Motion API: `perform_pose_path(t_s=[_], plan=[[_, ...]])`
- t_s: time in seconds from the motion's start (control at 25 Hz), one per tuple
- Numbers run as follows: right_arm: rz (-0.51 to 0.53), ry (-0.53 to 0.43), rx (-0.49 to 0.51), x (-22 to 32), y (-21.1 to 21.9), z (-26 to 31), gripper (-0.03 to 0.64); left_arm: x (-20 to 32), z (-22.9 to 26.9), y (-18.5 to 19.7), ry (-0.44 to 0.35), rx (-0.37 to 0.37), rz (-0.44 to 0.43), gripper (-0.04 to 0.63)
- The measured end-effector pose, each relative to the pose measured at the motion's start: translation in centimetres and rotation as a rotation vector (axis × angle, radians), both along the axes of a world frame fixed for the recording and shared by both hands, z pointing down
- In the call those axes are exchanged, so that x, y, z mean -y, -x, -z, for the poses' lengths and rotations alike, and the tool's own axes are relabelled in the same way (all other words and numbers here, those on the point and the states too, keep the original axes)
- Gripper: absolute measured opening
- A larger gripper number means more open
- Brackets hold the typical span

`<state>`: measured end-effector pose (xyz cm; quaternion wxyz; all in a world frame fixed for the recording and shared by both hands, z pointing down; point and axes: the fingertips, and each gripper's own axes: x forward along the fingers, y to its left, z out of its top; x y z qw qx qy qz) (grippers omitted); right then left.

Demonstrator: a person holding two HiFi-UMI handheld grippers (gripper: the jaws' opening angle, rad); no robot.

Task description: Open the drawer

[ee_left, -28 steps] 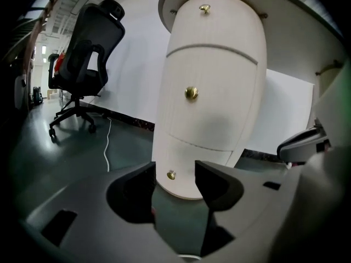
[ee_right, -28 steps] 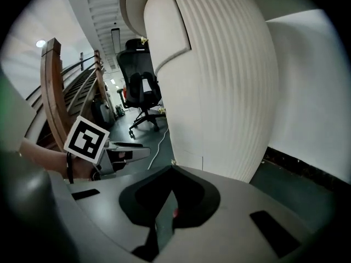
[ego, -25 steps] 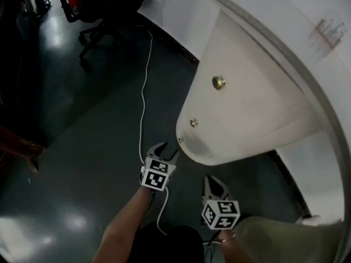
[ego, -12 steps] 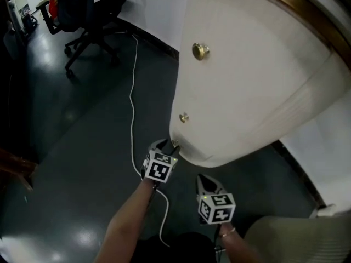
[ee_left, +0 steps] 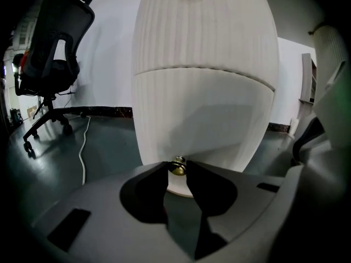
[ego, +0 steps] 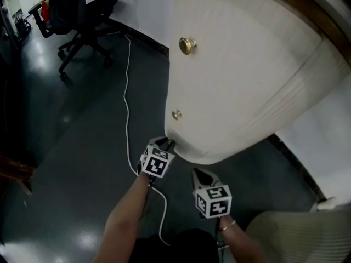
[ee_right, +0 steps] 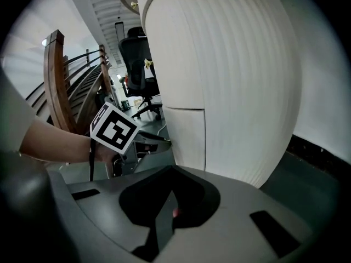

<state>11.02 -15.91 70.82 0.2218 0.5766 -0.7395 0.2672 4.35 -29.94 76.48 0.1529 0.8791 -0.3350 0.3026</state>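
Note:
A white ribbed cabinet [ego: 236,81] has brass knobs, one high up [ego: 187,45] and one in the middle [ego: 176,114]. My left gripper [ego: 167,143] is at the cabinet's bottom edge. In the left gripper view its jaws [ee_left: 176,170] are closing, with the lowest brass knob [ee_left: 176,165] between the tips and both tips touching it. That knob belongs to the bottom drawer front [ee_left: 203,119]. My right gripper [ego: 202,174] hangs below and to the right, clear of the cabinet, shut with nothing in it [ee_right: 169,204].
A black office chair [ego: 77,10] stands at the far left on the dark floor. A white cable [ego: 127,92] runs along the floor past the cabinet. A wooden stair rail [ee_right: 57,75] shows in the right gripper view. Beige fabric [ego: 290,234] fills the lower right corner.
The left gripper moved in from beside the cabinet's lower edge to the lowest knob, and its wide jaws narrowed round it. The right gripper shifted slightly left and stayed shut.

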Motion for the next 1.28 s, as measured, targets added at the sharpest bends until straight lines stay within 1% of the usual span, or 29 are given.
perform_pose_path(t_s=[0.2,0.36,0.68,0.84,1.04,1.16,1.28], plan=[[-0.008,0.009,-0.012,-0.1,-0.6,0.1,0.003,-0.1,0.0,0.1,0.025,0.016,-0.006,0.1],[0.0,0.02,-0.015,-0.4,-0.7,0.2,0.003,-0.3,0.1,0.4,0.034,0.002,0.007,0.091],[-0.013,0.03,-0.007,-0.9,-1.2,-0.3,0.003,-0.4,0.2,0.5,0.027,-0.001,0.007,0.086],[-0.008,0.041,-0.015,-1.3,-1.4,-0.5,0.003,-0.5,0.1,0.5,0.023,0.01,0.002,0.086],[-0.007,0.034,-0.022,-1.2,-1.6,-0.2,0.003,-0.4,0.3,0.7,0.02,0.006,0.001,0.086],[-0.007,0.034,-0.025,-1.1,-1.7,-0.1,0.003,-0.6,0.2,1.7,0.015,0.005,0.003,0.086],[-0.007,0.044,-0.019,-1.3,-1.7,-0.2,0.003,-1.5,0.1,3.3,0.028,0.003,0.012,0.086]])
